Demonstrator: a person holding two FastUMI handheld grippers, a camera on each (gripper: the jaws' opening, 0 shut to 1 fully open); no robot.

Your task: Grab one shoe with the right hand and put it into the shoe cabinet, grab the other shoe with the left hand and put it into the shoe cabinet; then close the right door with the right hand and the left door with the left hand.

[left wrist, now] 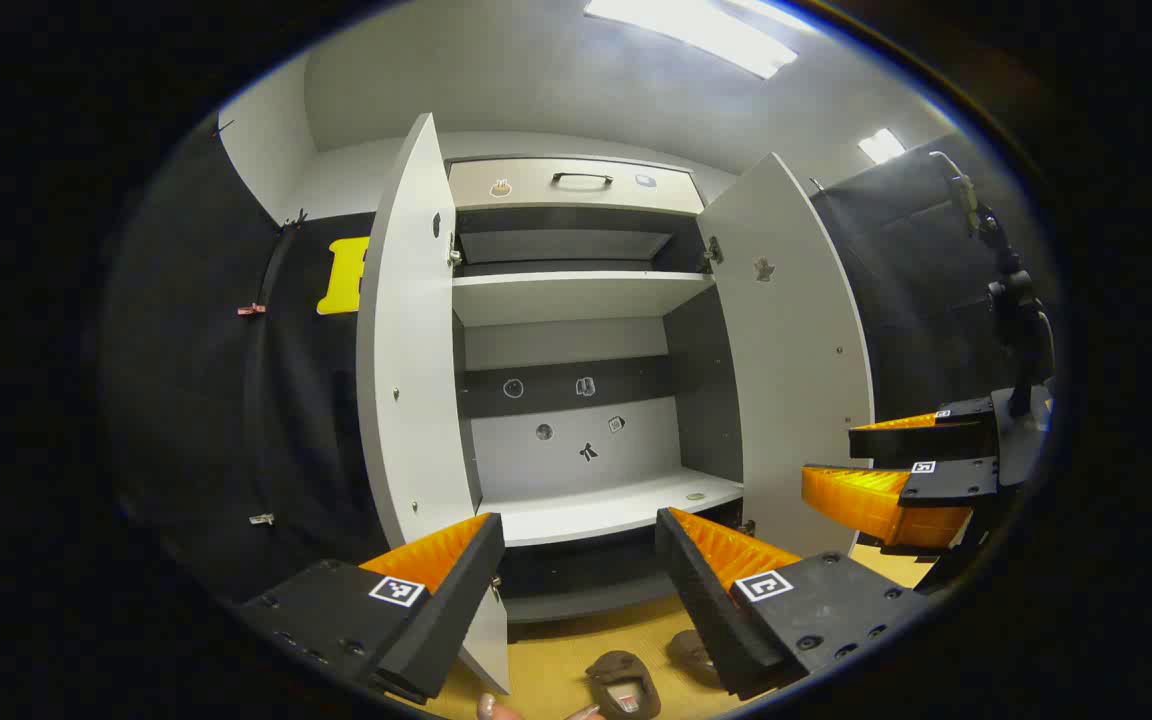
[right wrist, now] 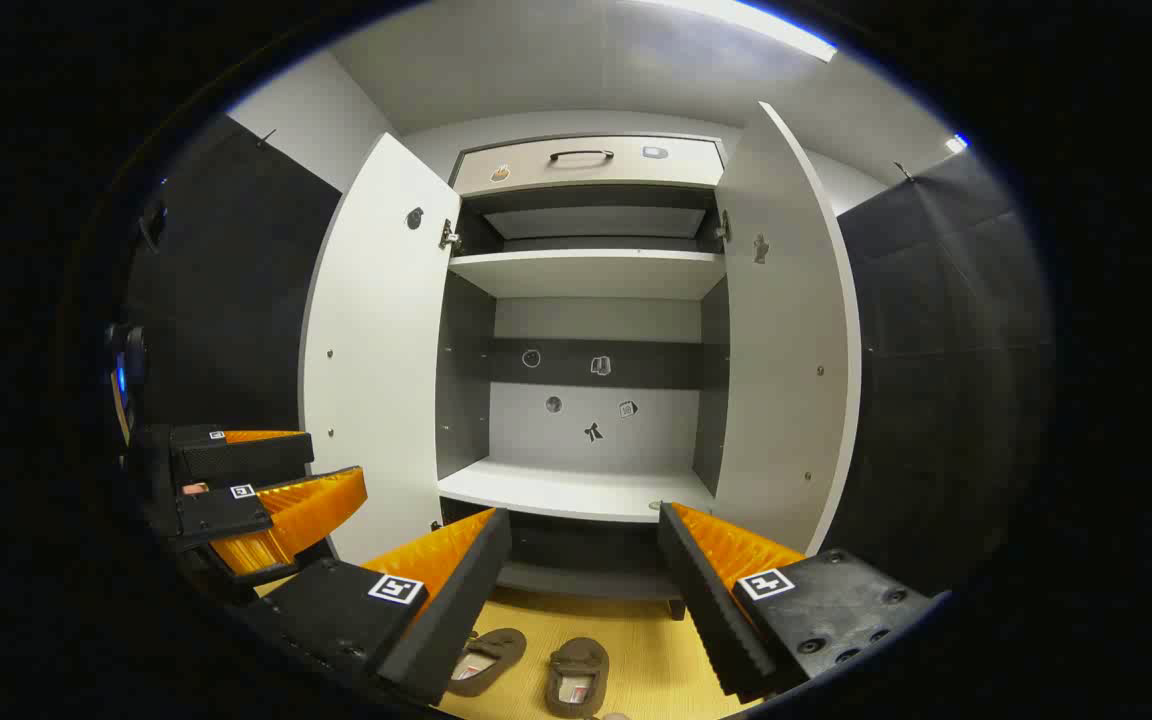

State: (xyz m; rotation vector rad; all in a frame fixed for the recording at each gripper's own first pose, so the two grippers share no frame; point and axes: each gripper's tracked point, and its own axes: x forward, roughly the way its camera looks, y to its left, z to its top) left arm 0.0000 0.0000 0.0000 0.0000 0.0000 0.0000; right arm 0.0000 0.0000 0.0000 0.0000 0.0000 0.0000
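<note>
Two brown shoes lie side by side on the yellow floor before the open shoe cabinet [left wrist: 606,505]. In the left gripper view one shoe [left wrist: 626,688] is low at centre and the other shoe [left wrist: 688,648] is partly hidden behind my finger. In the right gripper view the pair shows as a left shoe [right wrist: 488,660] and a right shoe [right wrist: 576,676]. My left gripper [left wrist: 581,560] hangs open above them, holding nothing. My right gripper [right wrist: 584,560] is also open and holds nothing. Each gripper shows beside the other: the right gripper [left wrist: 828,455], the left gripper [right wrist: 336,462].
Both white cabinet doors stand wide open: the left door [right wrist: 376,350] and the right door [right wrist: 786,350]. Inside are a bare lower shelf [right wrist: 571,490], an upper shelf [right wrist: 586,270] and a drawer with a handle [right wrist: 581,155] on top. Black cloth walls flank the cabinet.
</note>
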